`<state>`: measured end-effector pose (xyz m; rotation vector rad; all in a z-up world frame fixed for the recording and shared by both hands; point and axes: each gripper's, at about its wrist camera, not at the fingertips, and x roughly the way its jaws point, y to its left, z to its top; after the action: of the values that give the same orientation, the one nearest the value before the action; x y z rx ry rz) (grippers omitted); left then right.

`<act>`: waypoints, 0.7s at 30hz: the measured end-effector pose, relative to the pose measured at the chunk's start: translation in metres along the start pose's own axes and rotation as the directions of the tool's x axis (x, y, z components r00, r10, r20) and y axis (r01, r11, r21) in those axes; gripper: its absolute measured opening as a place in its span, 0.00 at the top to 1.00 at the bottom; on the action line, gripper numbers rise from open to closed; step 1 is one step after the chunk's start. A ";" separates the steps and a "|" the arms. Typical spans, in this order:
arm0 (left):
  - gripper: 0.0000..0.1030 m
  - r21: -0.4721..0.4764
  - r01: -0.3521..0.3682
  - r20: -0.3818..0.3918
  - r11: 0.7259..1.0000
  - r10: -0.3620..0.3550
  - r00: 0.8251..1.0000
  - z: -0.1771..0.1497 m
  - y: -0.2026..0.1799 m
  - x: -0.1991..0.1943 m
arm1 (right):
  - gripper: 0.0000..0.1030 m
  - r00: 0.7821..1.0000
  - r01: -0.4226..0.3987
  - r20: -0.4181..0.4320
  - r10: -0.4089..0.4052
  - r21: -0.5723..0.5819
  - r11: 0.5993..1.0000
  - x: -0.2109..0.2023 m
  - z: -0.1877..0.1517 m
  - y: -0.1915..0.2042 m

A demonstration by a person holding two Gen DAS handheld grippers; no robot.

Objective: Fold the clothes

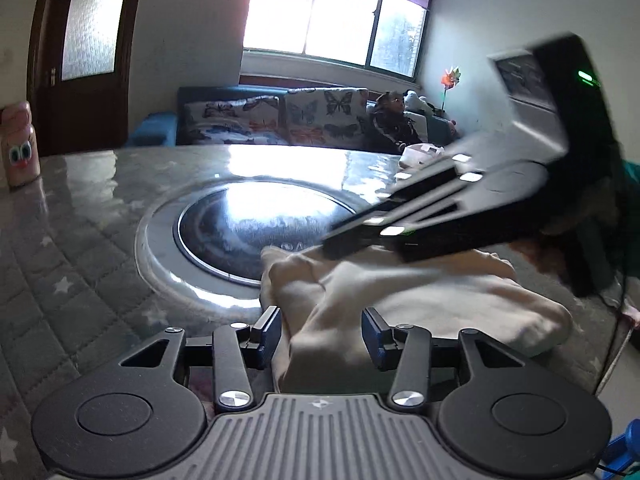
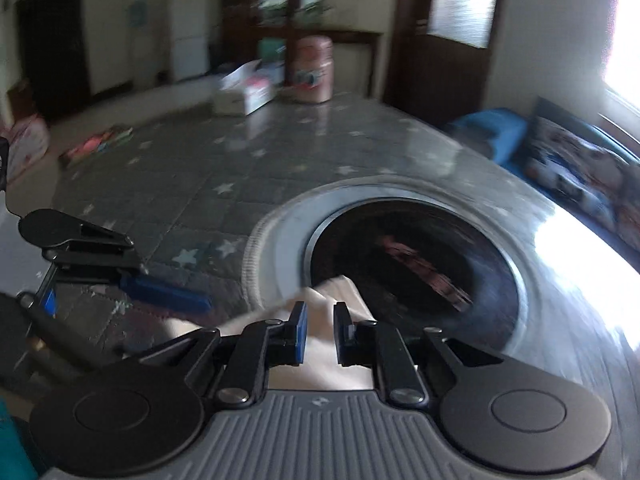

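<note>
A cream garment [image 1: 420,300] lies bunched on the glass-topped table [image 1: 80,260], partly over the round black inset [image 1: 248,224]. In the left wrist view my left gripper [image 1: 322,328] stands half wide, a thick fold of the cloth filling the gap and touching both pads. My right gripper [image 1: 332,246], blurred, reaches in from the right just above the cloth. The right wrist view shows the right gripper [image 2: 320,328] nearly closed on a raised edge of the cream garment [image 2: 344,292] at the rim of the black inset [image 2: 420,256]. A blue pad [image 2: 168,294] of the left gripper lies low at the left.
A grey star-patterned mat [image 2: 200,168] lies under the glass. A pink canister with cartoon eyes [image 1: 18,148] and a white box [image 2: 244,92] stand at the far table edge, colourful packets [image 2: 96,144] further left. A sofa with butterfly cushions [image 1: 280,120] lies beyond the table.
</note>
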<state>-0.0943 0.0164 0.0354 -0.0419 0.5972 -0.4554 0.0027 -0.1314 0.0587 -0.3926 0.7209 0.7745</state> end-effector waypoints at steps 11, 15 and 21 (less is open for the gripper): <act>0.54 -0.035 0.049 -0.003 0.998 -0.049 0.999 -0.009 0.003 0.001 | 0.87 0.988 -0.069 -0.144 0.046 -0.154 0.986 0.056 0.025 0.013; 0.54 -0.038 0.059 0.001 0.998 -0.059 0.998 -0.009 0.006 0.002 | 0.86 0.984 -0.077 -0.170 0.050 -0.155 0.985 0.059 0.023 0.011; 0.54 -0.040 0.064 0.002 0.997 -0.064 0.998 -0.009 0.009 0.003 | 0.80 0.983 -0.084 -0.174 0.059 -0.139 0.987 0.061 0.022 0.009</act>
<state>-0.0937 0.0240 0.0251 -0.0999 0.6055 -0.5059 0.0365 -0.0829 0.0302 -0.5727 0.8441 0.8718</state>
